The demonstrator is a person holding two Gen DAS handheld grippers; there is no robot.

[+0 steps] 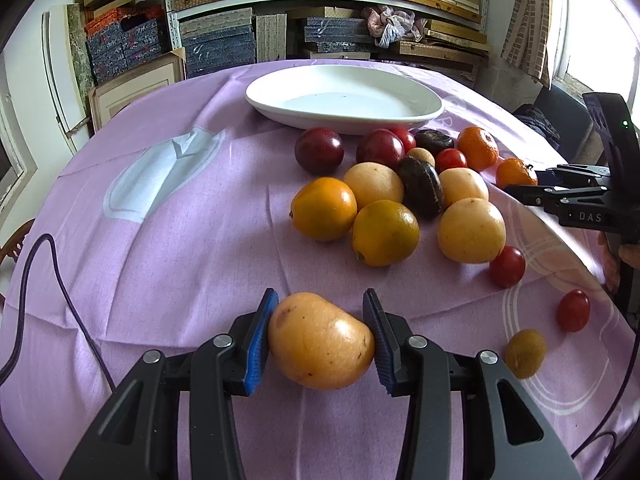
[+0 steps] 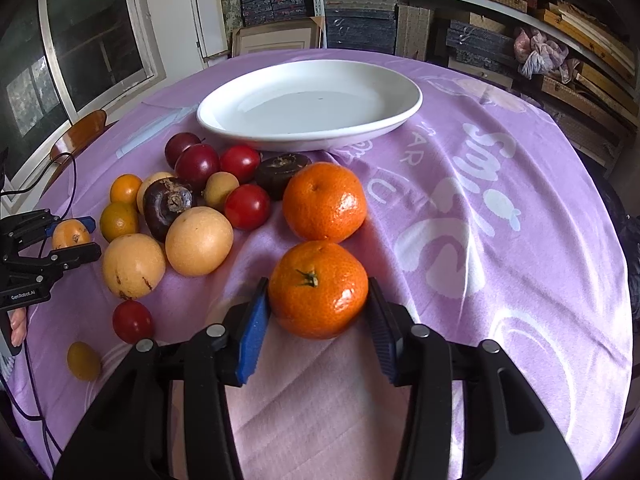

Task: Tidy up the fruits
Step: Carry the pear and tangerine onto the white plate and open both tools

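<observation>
Two grippers each had a fruit: your left gripper [image 1: 320, 336] pinched a yellow fruit [image 1: 320, 340], your right gripper [image 2: 318, 312] was closing around a tangerine [image 2: 318, 288], both nearer you than the empty white plate [image 2: 400, 116]. You needed firm, gentle squeezes, lifting straight. Below the plate lay one more tangerine [image 2: 325, 201], five cherry tomatoes, two plums.

Purple cloth [image 2: 460, 240], stacked boxes on bkgd shelves [image 1: 224, 36], window [image 2: 92, 40].
</observation>
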